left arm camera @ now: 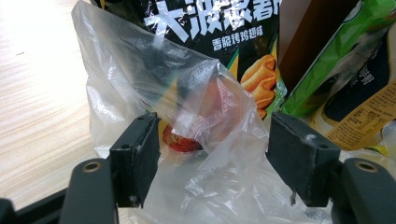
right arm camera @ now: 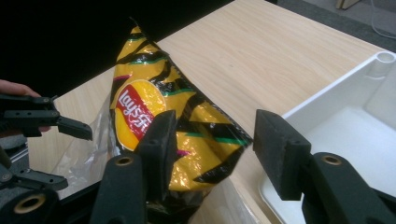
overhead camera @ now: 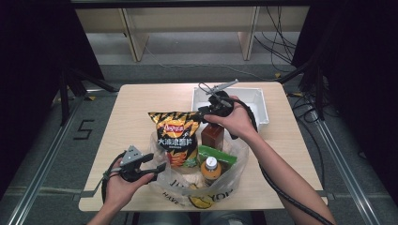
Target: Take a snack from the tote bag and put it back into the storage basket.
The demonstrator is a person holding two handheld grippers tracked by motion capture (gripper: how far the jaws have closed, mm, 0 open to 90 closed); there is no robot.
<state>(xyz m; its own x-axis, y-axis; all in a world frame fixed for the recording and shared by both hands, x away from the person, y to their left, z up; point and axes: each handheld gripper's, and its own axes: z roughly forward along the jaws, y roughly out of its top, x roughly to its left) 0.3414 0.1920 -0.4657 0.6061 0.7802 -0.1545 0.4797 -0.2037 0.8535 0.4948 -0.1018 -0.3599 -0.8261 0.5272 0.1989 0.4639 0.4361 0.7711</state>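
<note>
The yellow-and-black crinkled foil crisp bag stands upright in the mouth of a clear thin plastic carrier bag near the front middle of the bench, its top corner rising well above the other goods. A red round logo with white lettering sits near its top, black stripes with thin green and pink lines cross the yellow foil, and large white characters run over a dark band lower down, above a picture of ridged golden crisps. Beside it in the carrier bag are a dark brown box-shaped carton, a green flat packet and a bottle with an orange cap. The right tool hangs at the crisp bag's upper right corner; in the right gripper view its black pads stand apart with that corner of the foil between them, and whether either pad touches it I cannot tell. The left tool is at the carrier bag's left edge, its pads wide apart with crumpled clear film between them and not pinched. The bench is pale wood-grain laminate, and a white rectangular plastic tray sits on its far right part. Around it lie grey floor, black curtains at both sides, loose cables at the right, and light wooden furniture legs beyond.
</note>
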